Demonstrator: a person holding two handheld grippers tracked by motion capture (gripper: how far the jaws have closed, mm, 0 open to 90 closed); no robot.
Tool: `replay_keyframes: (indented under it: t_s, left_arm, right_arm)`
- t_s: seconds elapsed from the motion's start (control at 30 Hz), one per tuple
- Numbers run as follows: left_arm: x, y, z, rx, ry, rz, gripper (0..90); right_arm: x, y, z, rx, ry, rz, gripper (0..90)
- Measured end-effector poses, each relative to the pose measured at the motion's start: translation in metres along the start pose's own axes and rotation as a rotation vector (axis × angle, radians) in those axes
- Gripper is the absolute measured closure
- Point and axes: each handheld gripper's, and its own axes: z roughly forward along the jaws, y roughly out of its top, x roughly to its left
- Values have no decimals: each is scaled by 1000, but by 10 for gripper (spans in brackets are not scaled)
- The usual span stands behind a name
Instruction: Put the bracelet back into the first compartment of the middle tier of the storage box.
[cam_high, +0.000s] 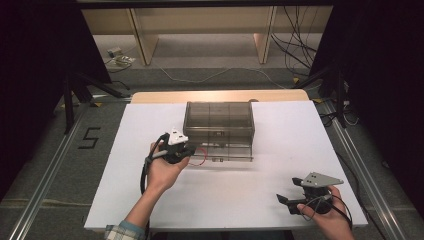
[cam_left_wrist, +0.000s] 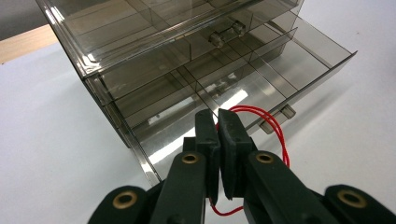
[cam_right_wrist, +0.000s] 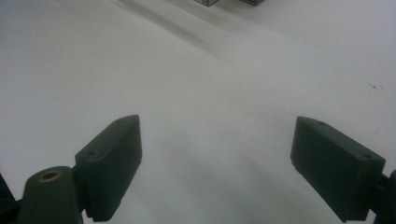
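Note:
A smoky clear plastic drawer cabinet (cam_high: 218, 121) stands at the middle of the white table (cam_high: 250, 185). Its bottom drawer (cam_left_wrist: 261, 79) is pulled out and split into compartments. My left gripper (cam_high: 187, 152) is shut on a thin red wire (cam_left_wrist: 275, 128), whose loop hangs over the open drawer's near left corner. The same red wire (cam_high: 200, 156) pokes out beside the drawer front in the high view. My right gripper (cam_high: 285, 200) rests open near the table's front right, its fingers (cam_right_wrist: 112, 163) wide apart over bare white surface.
A wooden board (cam_high: 220, 95) sticks out behind the white table. Beyond it lie cables (cam_high: 295, 45) on grey carpet and the legs of a wooden bench (cam_high: 145, 40). Metal rails (cam_high: 45, 180) run along both sides of the table.

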Motion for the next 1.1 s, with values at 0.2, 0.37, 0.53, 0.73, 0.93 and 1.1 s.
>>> replay_keyframes:
  t_s: [0.2, 0.37, 0.53, 0.73, 0.93, 1.1]
  left_arm:
    - [2, 1, 1, -1, 6, -1, 874]
    - [3, 1, 3, 1, 11, 2, 875]
    - [4, 2, 4, 0, 14, 3, 875]
    - [6, 3, 6, -2, 19, 3, 875]
    - [6, 4, 8, -1, 21, 3, 874]
    - [6, 7, 10, 1, 24, 13, 874]
  right_arm:
    - [0, 0, 0, 1, 0, 0, 172]
    - [0, 0, 0, 1, 0, 1, 172]
    - [0, 0, 0, -1, -1, -1, 173]
    - [0, 0, 0, 0, 0, 1, 173]
    - [0, 0, 0, 0, 0, 1, 173]
    - [0, 0, 0, 0, 0, 3, 173]
